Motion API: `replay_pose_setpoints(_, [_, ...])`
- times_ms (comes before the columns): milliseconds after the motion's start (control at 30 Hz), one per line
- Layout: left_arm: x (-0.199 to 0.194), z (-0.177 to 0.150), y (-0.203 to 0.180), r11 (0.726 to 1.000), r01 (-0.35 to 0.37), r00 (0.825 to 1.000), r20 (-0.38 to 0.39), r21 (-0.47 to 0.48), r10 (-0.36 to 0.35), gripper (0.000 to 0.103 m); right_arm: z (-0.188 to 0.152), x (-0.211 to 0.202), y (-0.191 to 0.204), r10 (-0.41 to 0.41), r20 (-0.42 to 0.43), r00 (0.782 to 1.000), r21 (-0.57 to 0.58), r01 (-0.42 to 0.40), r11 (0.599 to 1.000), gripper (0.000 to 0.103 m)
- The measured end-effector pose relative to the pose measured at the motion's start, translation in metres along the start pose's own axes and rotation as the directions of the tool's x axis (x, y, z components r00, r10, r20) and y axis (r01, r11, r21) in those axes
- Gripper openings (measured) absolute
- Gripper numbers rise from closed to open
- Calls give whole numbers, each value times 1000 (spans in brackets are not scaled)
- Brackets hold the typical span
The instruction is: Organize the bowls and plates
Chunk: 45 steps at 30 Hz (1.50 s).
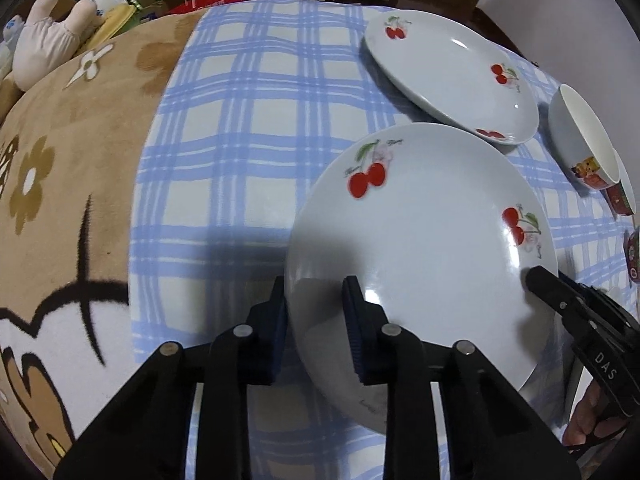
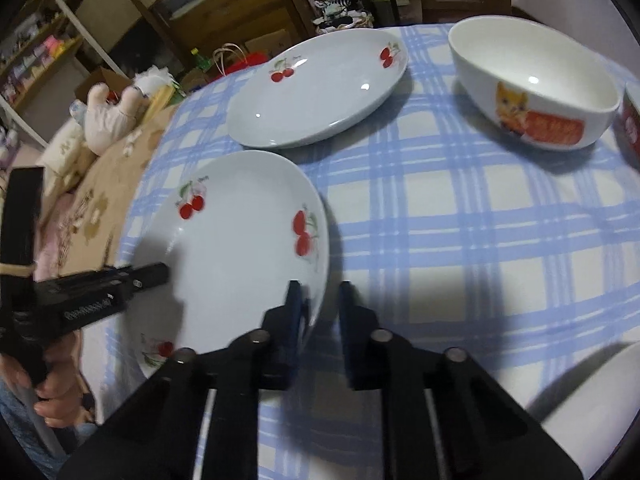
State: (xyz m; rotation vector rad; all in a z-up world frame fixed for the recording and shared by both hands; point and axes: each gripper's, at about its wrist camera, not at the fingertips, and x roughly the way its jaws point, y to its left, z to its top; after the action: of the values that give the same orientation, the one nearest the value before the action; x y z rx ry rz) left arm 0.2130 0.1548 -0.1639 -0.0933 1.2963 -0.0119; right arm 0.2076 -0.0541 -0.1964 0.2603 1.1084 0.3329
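Note:
A white cherry-print plate is lifted and tilted over the blue checked cloth. My left gripper is shut on its near-left rim, one finger above and one below. My right gripper straddles its right rim, jaws a little apart around the edge. The right gripper also shows in the left wrist view. A second cherry plate lies flat beyond it, and it also shows in the right wrist view. A white bowl with a cat print stands to the right.
A red-patterned bowl sits at the far right edge. A white dish rim shows at bottom right. A brown flower blanket and a plush toy lie left of the cloth.

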Motion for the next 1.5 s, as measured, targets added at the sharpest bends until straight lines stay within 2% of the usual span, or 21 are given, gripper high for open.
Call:
replay_pose_setpoints(33, [0,1,-1,1000,-3,1000,4,2,3,26,0,0,0,8,8,1000,7,-8,1000,9])
replay_pose_setpoints(167, [0,2,1,1000,18,1000,14,-6,-18,26,-1,-3,5,-16,30,999,-3,16,1000,9])
replay_pose_setpoints(333, [-1,0,-1,1000,14,1000,28,6,-15,26,0,-2,4,-11,25,1000,2,11,1000,9])
replay_pose_setpoints(600, [-2,0,8,997,76,997,23,2,-76,22,9,5,9,-60,-36,998,-32,59,998,11])
replay_pose_setpoints(767, [-4,-3,9,997,82,996,35,-4,-81,22,11,2,11,-56,-19,998,-39,55,998,10])
replay_pose_setpoints(967, [-14,-7,13,996,81,996,31,-28,-80,22,6,-9,20,-66,-13,998,-69,65,995,10])
replay_pose_setpoints(1133, [-26,-11,13,993,113,993,42,-19,-112,21,7,-22,23,-78,0,997,-82,78,994,10])
replay_pose_setpoints(1200, [-31,-13,11,992,125,991,45,-13,-124,21,6,-29,21,-83,11,997,-76,83,994,10])
replay_pose_setpoints(1300, [-36,-12,0,995,103,994,36,5,-103,21,4,-40,21,-81,13,997,-78,81,994,10])
replay_pose_setpoints(1500, [-52,-16,-16,991,132,990,39,24,-133,21,2,-67,13,-90,32,995,-71,92,993,10])
